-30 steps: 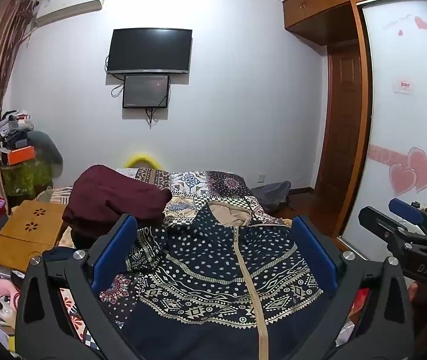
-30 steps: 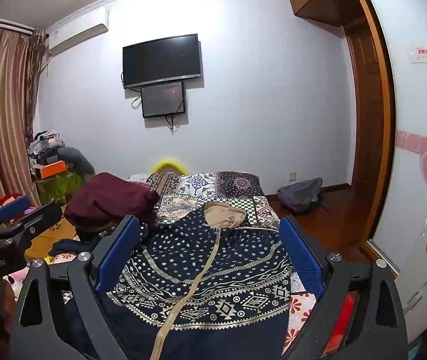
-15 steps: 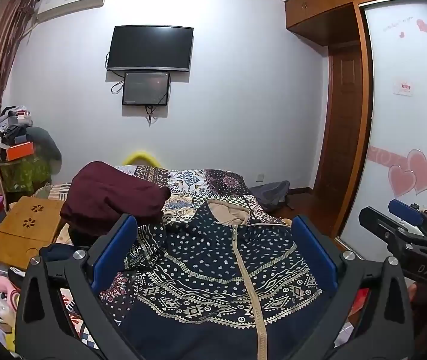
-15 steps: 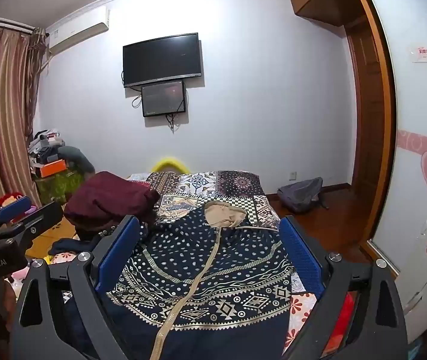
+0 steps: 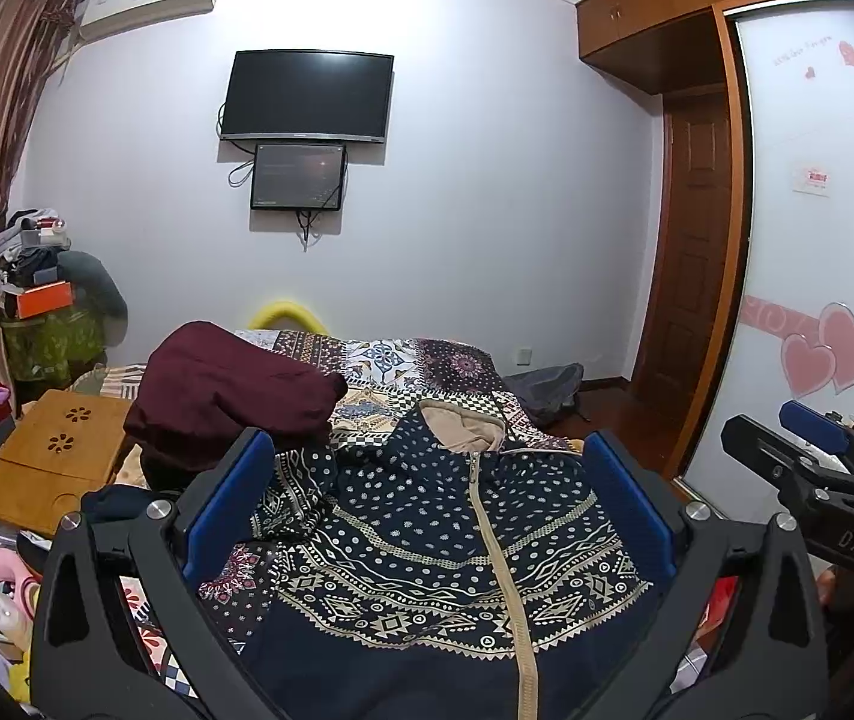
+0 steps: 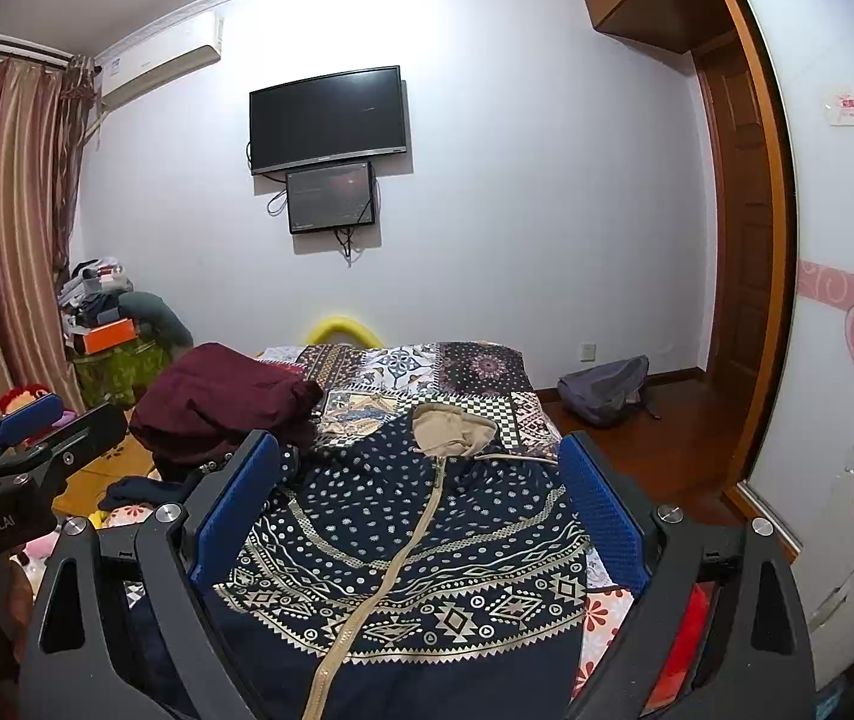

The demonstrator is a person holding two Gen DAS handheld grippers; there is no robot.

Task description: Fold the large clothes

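A navy patterned zip hoodie [image 5: 457,546] [image 6: 414,546] with a tan zipper and tan hood lining lies spread flat on the bed, hood toward the far wall. My left gripper [image 5: 427,468] hovers above its lower part, open, nothing between its blue pads. My right gripper [image 6: 420,468] hangs open over the same garment, also holding nothing. Each gripper shows at the edge of the other's view: the right gripper [image 5: 811,462] at the right side, the left gripper [image 6: 30,438] at the left side.
A maroon garment [image 5: 228,396] is heaped on the bed's left side. The bed has a patchwork cover [image 6: 420,372]. A wooden lap desk [image 5: 54,456] and toys lie at left, a grey backpack [image 6: 604,390] on the floor at right, a wardrobe door [image 6: 847,300] beyond.
The left gripper's view has tilted up slightly, so the room sits lower in frame. Both grippers stay open over the hoodie; the garment has not moved.
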